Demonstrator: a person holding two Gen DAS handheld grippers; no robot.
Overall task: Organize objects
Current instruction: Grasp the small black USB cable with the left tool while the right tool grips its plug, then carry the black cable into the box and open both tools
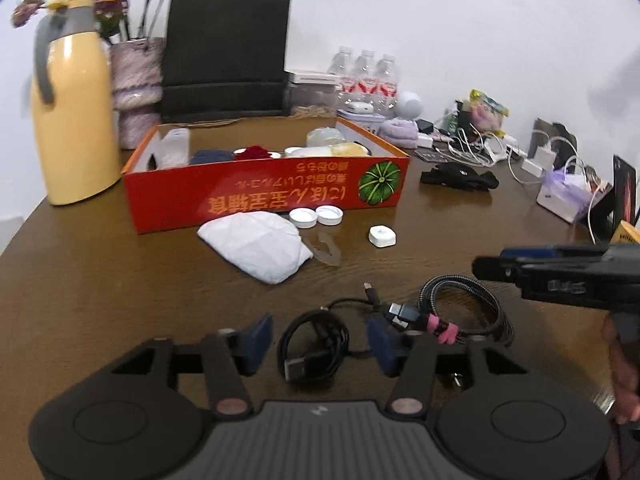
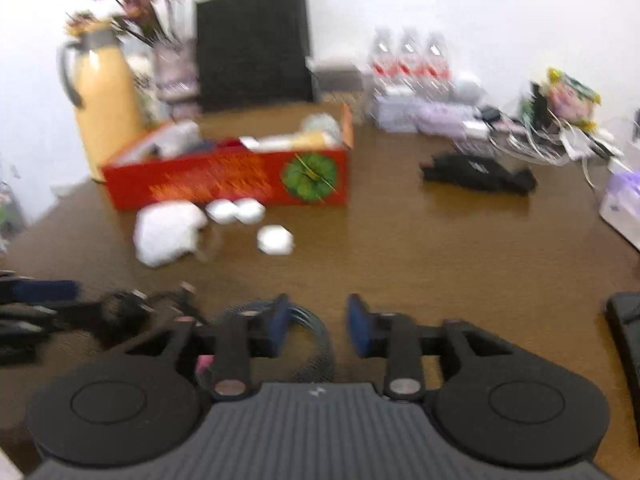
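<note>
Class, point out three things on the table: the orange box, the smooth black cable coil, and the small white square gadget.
Orange box [image 1: 256, 196], left wrist view, on its printed front wall.
Black cable coil [image 1: 316, 344], left wrist view, on the coil's right-hand loops.
White square gadget [image 1: 382, 236], left wrist view, on its top face.

Both cameras ride low on their grippers and look forward and down along the fingers, close over the brown surface [image 1: 120, 280]. The left wrist view has the left gripper [image 1: 320, 340] in its foreground and catches the right gripper [image 1: 560, 272] entering from its right edge. The right wrist view, blurred, sits behind the right gripper [image 2: 314, 328]. Both share the red box [image 1: 264, 188] [image 2: 228, 180], the yellow jug [image 1: 70, 120] [image 2: 106, 108] and the white wall [image 1: 440, 20] [image 2: 440, 0] beyond.
</note>
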